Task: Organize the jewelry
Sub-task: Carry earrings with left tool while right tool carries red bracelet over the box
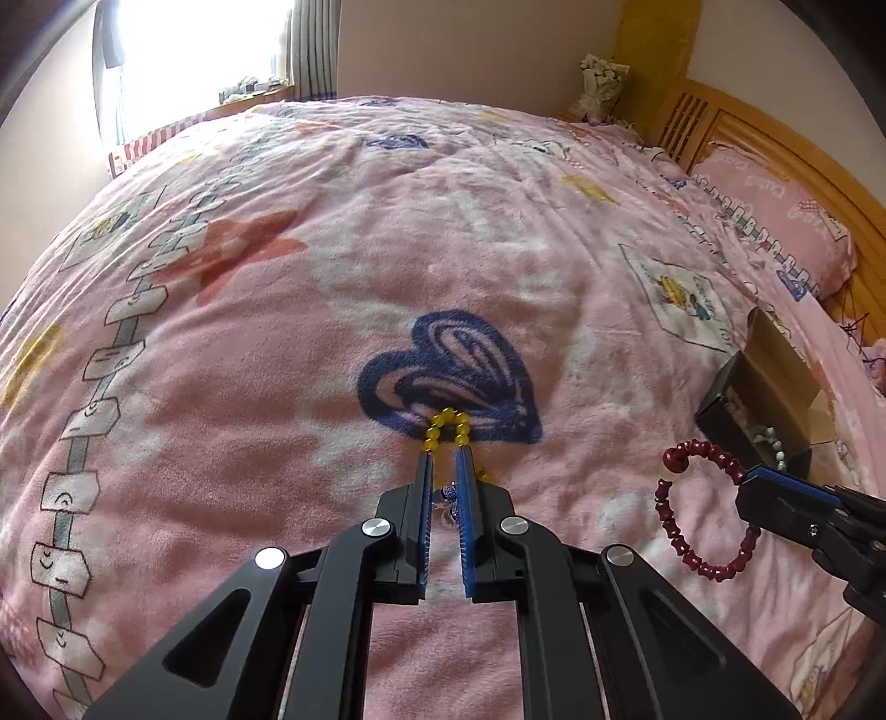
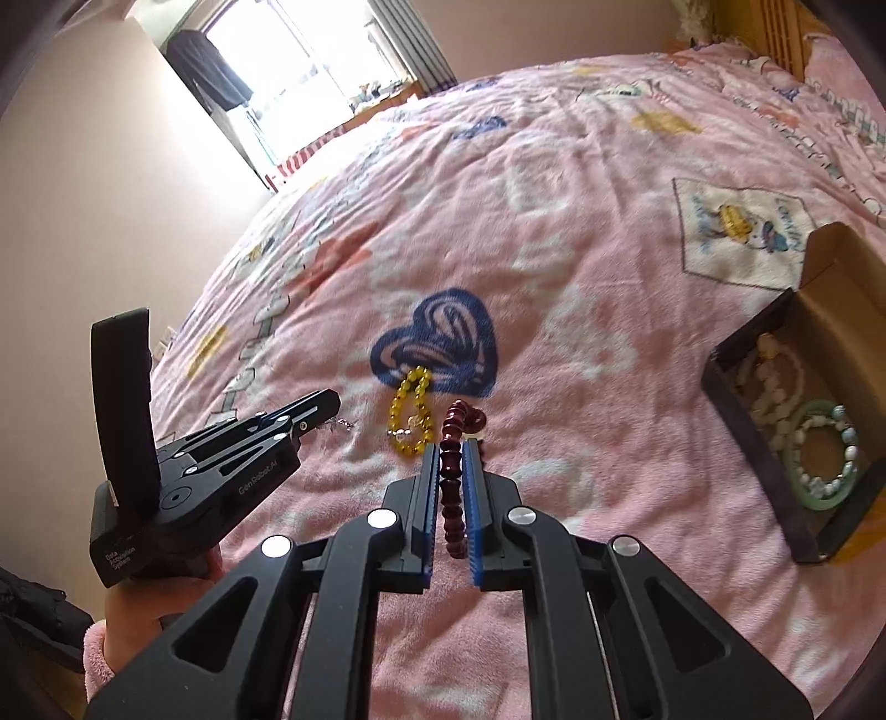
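A yellow bead bracelet [image 2: 411, 414] lies on the pink blanket by a blue heart print; its far end shows past my left gripper's tips [image 1: 447, 425]. My left gripper [image 1: 443, 457] is nearly shut just above the blanket, with a small silver chain [image 2: 339, 423] near its tips; whether it grips anything I cannot tell. My right gripper [image 2: 452, 443] is shut on a dark red bead bracelet [image 2: 453, 462], which hangs in the air in the left wrist view [image 1: 699, 509]. An open dark box [image 2: 742, 432] at the right holds white and green bracelets [image 2: 819, 448].
The pink patterned blanket [image 1: 332, 310] covers the whole bed. A pink pillow [image 1: 775, 216] and a wooden headboard [image 1: 714, 111] are at the far right. A bright window [image 1: 199, 44] is at the far left.
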`<state>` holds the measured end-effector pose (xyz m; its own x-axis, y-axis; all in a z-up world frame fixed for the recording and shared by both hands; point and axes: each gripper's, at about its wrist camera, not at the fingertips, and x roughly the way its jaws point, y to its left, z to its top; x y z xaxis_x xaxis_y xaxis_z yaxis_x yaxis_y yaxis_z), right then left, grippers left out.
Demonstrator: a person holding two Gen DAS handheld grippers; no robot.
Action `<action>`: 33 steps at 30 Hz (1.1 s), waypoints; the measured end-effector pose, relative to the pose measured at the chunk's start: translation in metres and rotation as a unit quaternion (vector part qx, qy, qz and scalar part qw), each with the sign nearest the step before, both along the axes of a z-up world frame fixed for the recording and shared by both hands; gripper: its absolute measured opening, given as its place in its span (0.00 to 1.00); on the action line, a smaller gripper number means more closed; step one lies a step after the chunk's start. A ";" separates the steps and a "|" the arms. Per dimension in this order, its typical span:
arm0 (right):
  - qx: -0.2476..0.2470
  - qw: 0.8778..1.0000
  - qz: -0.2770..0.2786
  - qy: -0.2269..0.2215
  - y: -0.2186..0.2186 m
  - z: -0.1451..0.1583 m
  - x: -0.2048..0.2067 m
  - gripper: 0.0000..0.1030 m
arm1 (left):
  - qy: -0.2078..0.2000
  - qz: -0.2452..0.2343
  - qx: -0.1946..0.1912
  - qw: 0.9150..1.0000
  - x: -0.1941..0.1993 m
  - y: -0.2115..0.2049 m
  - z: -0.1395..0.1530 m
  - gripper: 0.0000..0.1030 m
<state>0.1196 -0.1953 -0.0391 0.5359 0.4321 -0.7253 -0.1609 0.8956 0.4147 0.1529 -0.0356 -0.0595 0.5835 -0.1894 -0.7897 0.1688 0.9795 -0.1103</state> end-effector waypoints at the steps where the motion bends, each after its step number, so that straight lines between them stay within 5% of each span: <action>1: 0.001 1.000 -0.003 -0.004 -0.005 0.004 -0.002 0.09 | -0.004 -0.005 -0.002 1.000 -0.002 -0.005 0.004 0.09; 17: 0.005 0.993 -0.111 -0.032 -0.123 0.031 -0.029 0.09 | -0.042 -0.094 -0.045 0.994 -0.013 -0.115 0.036 0.09; 33: 0.018 0.984 -0.175 -0.038 -0.225 0.007 -0.051 0.09 | -0.021 -0.155 -0.115 0.981 -0.004 -0.235 0.017 0.09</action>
<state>0.0683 -0.4206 -0.0317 0.7085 0.2367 -0.6648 0.1231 0.8862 0.4467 0.1487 -0.2710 -0.0424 0.5006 -0.5341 -0.6812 0.4646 0.8298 -0.3091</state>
